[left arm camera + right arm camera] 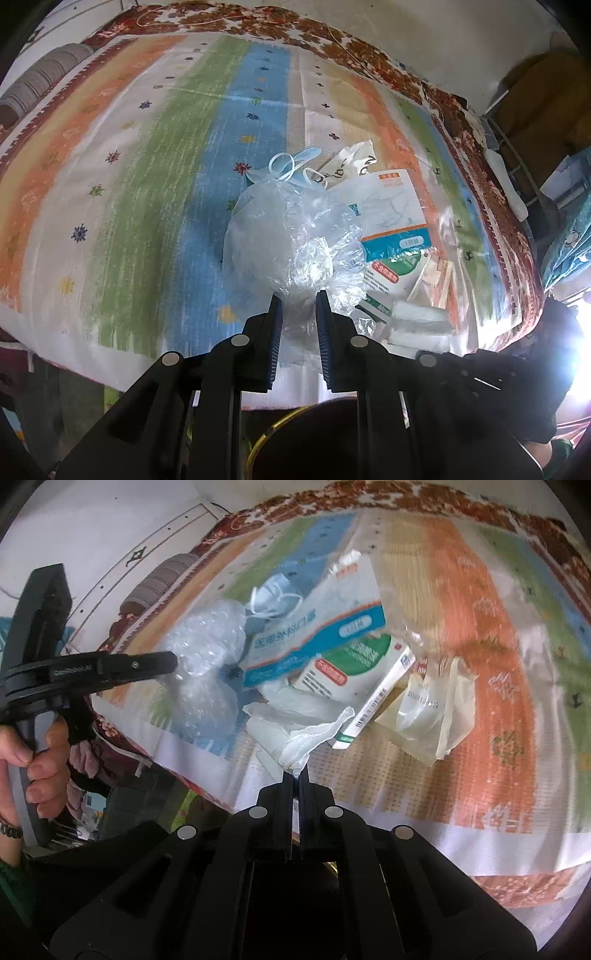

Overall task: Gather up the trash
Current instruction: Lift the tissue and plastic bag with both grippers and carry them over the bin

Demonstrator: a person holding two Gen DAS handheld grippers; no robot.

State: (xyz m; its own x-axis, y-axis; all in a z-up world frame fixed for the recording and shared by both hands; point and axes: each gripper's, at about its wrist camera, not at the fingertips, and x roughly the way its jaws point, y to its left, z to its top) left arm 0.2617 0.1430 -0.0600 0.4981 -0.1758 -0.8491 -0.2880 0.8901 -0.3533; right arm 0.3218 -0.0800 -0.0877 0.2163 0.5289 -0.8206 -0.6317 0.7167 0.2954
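Observation:
A pile of trash lies on the striped bed cover (147, 184). My left gripper (298, 295) has its jaws closed around the near end of a crumpled clear plastic bag (291, 236); the bag also shows in the right wrist view (207, 657). My right gripper (294, 773) is shut on a white tissue (306, 734) at the pile's near edge. Behind lie a blue and white mask box (317, 627), a green and white medicine box (354, 672), a blue face mask (295, 166) and a clear wrapper (432, 709).
A dark bin with a gold rim (295, 439) sits below the bed edge under my left gripper. Cluttered shelves (546, 147) stand to the right of the bed. A grey pillow (40, 81) lies at the bed's far left.

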